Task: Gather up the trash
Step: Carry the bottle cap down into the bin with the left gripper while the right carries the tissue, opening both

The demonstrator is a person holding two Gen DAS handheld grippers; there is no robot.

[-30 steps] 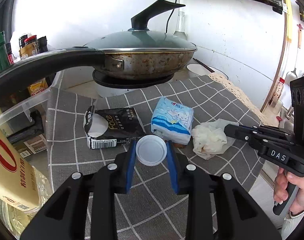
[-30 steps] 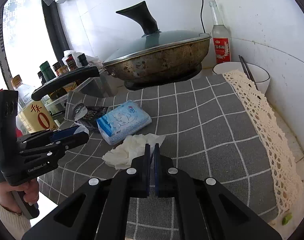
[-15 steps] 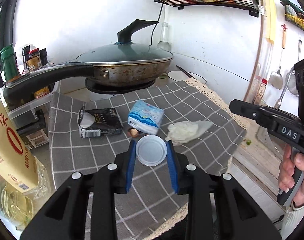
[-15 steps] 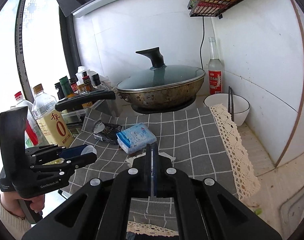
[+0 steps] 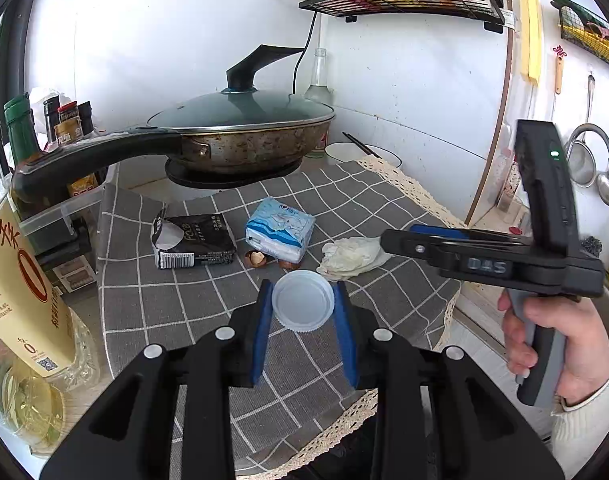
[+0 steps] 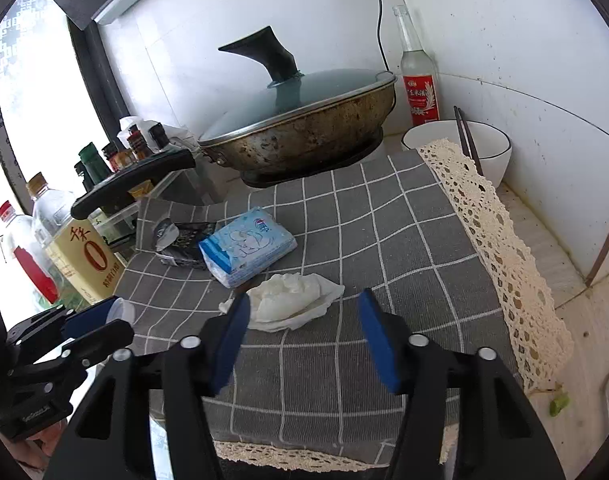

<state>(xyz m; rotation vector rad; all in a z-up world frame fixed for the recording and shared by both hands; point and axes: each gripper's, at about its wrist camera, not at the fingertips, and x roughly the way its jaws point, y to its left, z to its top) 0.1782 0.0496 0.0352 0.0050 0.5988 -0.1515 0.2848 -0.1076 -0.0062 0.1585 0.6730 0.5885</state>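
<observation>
My left gripper (image 5: pixel 303 300) is shut on a white plastic lid (image 5: pixel 303 301), held above the grey checked cloth (image 5: pixel 192 292). On the cloth lie a black wrapper (image 5: pixel 196 240), a blue tissue pack (image 5: pixel 280 229), nut shells (image 5: pixel 257 258) and a crumpled white tissue (image 5: pixel 354 254). My right gripper (image 6: pixel 302 308) is open, its jaws wide apart just in front of the crumpled tissue (image 6: pixel 294 300). The tissue pack (image 6: pixel 246 246) and wrapper (image 6: pixel 182 240) lie behind it. The left gripper (image 6: pixel 104 320) with the lid shows at the left.
A lidded wok (image 5: pixel 240 136) with a long handle stands at the back. Oil bottle (image 5: pixel 16 280) and condiment bottles (image 5: pixel 64 124) stand at left. A white bowl with chopsticks (image 6: pixel 458 146) and a glass bottle (image 6: pixel 418 76) stand at back right. Lace edging (image 6: pixel 500 248) borders the cloth.
My right gripper has opened from shut and moved in close over the crumpled tissue. My left gripper keeps the lid and has drawn back from the table.
</observation>
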